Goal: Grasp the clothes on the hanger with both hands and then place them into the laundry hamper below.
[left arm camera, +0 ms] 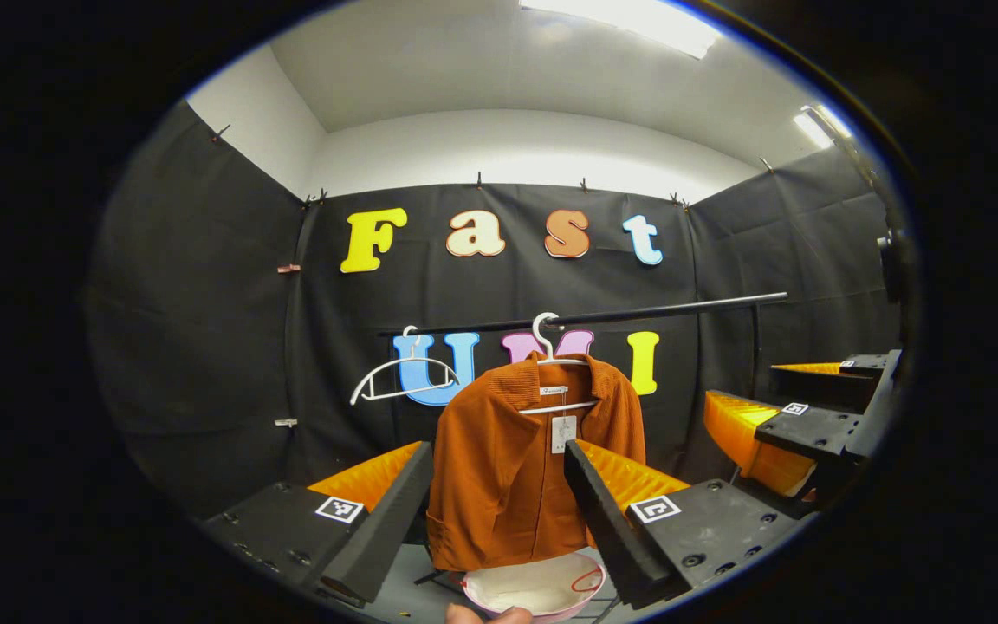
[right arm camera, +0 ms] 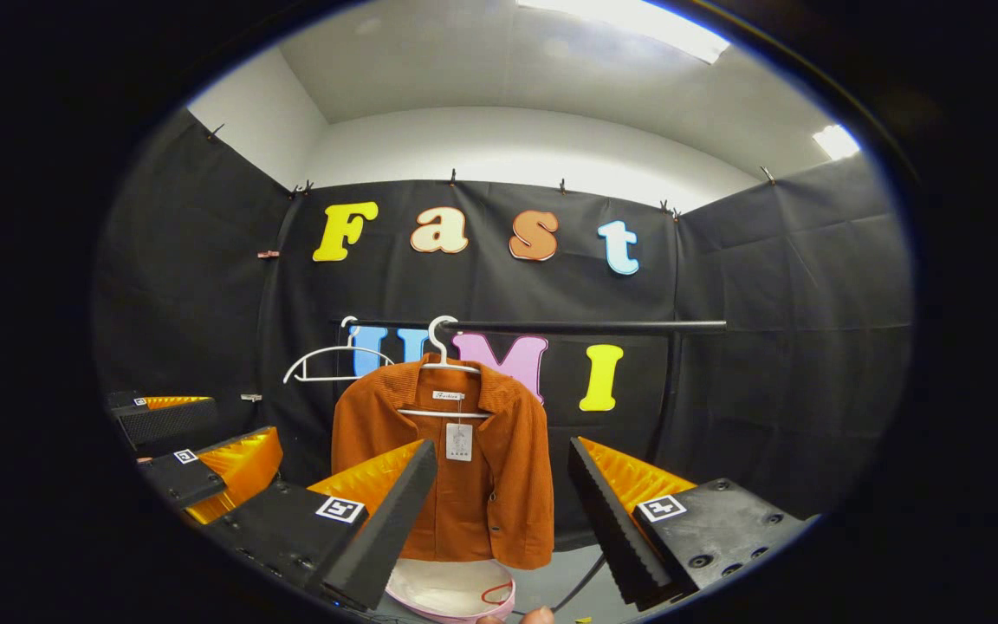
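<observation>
A rust-orange shirt [left arm camera: 508,468] [right arm camera: 456,485] hangs on a white hanger [left arm camera: 551,347] [right arm camera: 443,347] from a black rail [left arm camera: 638,314] [right arm camera: 551,327]. Below it stands a pink-rimmed white hamper [left arm camera: 538,588] [right arm camera: 456,591]. In the left gripper view my left gripper [left arm camera: 499,485] is open, short of the shirt, with the shirt framed between its fingers. My right gripper [right arm camera: 503,490] is open too, a little way back from the shirt's right half. In the left gripper view the right gripper [left arm camera: 798,420] is off to the right; in the right gripper view the left gripper [right arm camera: 196,455] is at the left.
An empty white hanger [left arm camera: 404,377] [right arm camera: 330,360] hangs on the rail to the left of the shirt. Black cloth walls close the booth on three sides. A dark cable [right arm camera: 581,582] runs across the grey floor near the hamper.
</observation>
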The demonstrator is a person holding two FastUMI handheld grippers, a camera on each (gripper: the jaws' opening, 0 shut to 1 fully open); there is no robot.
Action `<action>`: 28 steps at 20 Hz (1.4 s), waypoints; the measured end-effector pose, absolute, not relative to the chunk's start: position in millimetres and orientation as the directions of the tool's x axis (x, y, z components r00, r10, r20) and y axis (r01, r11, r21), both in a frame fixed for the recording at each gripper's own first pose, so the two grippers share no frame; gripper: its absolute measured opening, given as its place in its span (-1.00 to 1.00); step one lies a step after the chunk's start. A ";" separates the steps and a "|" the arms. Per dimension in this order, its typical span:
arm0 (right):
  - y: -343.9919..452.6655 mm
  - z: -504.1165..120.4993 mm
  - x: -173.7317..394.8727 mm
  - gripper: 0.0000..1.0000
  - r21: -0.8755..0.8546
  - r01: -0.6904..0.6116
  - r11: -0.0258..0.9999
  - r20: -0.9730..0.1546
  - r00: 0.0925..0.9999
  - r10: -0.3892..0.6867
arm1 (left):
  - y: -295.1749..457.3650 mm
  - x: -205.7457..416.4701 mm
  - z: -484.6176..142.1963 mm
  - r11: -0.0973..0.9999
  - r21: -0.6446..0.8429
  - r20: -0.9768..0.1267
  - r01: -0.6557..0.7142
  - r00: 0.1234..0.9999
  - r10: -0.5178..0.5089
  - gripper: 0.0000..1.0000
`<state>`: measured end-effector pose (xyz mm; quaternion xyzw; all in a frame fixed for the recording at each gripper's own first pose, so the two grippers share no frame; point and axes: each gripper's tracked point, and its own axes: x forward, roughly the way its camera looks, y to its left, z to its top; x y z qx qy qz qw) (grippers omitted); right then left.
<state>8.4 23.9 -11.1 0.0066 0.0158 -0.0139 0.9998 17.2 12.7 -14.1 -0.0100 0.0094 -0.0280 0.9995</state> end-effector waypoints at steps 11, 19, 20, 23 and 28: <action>-10.1 -78.6 116.3 0.96 0.067 0.023 0.998 -0.059 0.998 -0.019 | -15.3 153.6 -66.6 0.999 0.005 -0.031 0.053 0.998 -0.053 0.91; -0.2 -130.9 230.0 0.97 0.103 -0.126 0.987 -0.053 0.990 0.132 | -15.6 265.6 -128.0 0.992 0.063 -0.070 -0.108 0.991 0.113 0.97; 4.6 -139.0 241.7 0.96 0.104 -0.141 0.985 -0.059 0.987 0.148 | -13.4 274.5 -135.0 0.990 0.067 -0.073 -0.124 0.989 0.129 0.97; 17.1 -153.7 269.8 0.97 0.106 -0.166 0.980 -0.068 0.982 0.174 | -7.9 297.4 -139.1 0.985 0.077 -0.049 -0.155 0.986 0.159 0.96; 33.6 -158.8 305.7 1.00 0.100 -0.173 0.980 -0.030 0.984 0.177 | -6.0 320.1 -142.9 0.977 0.121 -0.007 -0.176 0.984 0.178 0.96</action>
